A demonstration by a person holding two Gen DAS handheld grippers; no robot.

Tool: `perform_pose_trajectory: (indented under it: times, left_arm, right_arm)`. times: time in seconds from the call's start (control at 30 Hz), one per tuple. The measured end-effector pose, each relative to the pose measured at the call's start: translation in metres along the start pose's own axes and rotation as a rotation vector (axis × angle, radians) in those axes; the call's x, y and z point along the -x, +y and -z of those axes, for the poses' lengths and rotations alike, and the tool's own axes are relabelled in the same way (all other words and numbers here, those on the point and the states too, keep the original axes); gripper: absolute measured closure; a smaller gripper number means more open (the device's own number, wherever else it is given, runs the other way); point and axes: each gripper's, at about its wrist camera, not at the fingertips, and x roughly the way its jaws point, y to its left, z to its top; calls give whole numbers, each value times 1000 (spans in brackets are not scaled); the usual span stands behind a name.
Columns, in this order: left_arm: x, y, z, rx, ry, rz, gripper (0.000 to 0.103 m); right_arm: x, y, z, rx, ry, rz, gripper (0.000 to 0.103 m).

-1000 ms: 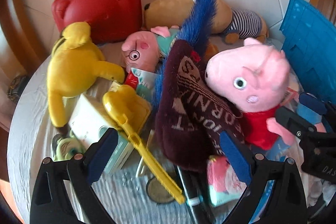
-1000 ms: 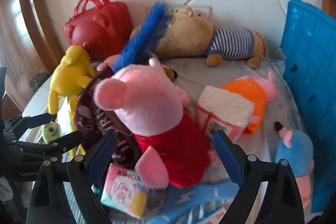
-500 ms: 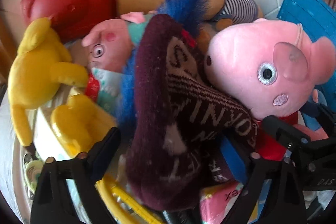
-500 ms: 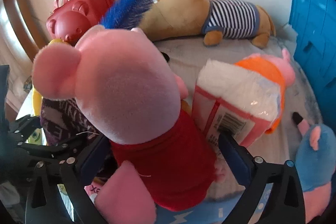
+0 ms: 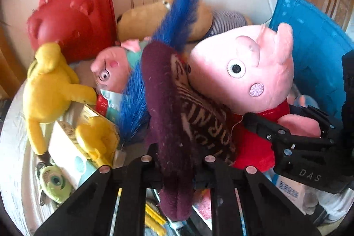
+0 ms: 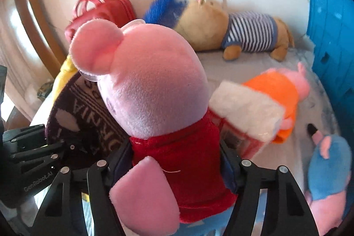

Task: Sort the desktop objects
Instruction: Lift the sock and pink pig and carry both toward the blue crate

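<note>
A second ago both claws stood wide open short of the pile; now each has closed on something. The left claw [image 5: 177,166] is pinched tight on the dark maroon knitted hat with pale lettering [image 5: 174,107], its black fingers [image 5: 135,171] pressing the fuzzy fabric from both sides, and the hat's lower edge hangs down between them. The right claw [image 6: 174,167] is closed about the red-dressed body of the large pink plush pig [image 6: 154,90], gripping it at the waist, with one pink limb sticking out toward the camera; in the left wrist view the same pig [image 5: 243,68] leans right against the hat, and the right claw's black frame shows just below its head. Taking the pig as the landmark: the hat is touching its left side, a bright blue fluffy duster [image 5: 177,17] rises behind the hat, a smaller pink pig plush in a teal top [image 5: 110,68] and a yellow long-armed plush [image 5: 50,81] lie further left, and a red plastic bear-faced case [image 5: 73,17] stands beyond them by the wall. Right of the pig lie a pink-wrapped tissue pack [image 6: 245,112], an orange-dressed pig plush [image 6: 285,92] and a blue perforated plastic crate [image 6: 331,37], all on the cloth-covered surface [image 6: 232,65]
</note>
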Motion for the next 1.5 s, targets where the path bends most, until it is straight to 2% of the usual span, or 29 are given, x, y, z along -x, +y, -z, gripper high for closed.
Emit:
perform_pose_trajectory:
  times: [0.43,0.67,1.13,1.27,1.5]
  left_arm:
    - [114,-21,-8,-31,-186,-26,90]
    - [153,-44,-4,-41,-240,-36,90]
    - [187,-108,15,45,-295,-68,90]
    - [192,-121,10,11,-303,-58,90]
    - [188,-151,-8,-47,-307,12,90]
  right_arm:
    - [126,18,6,19,-175,31,34]
    - [183,24,10,50,-242,41,34]
    - [248,-22,22,156,-246,46,34]
    - [263,-30,28,141,-261,62,34]
    - [286,-52,30,90,-276,141,34]
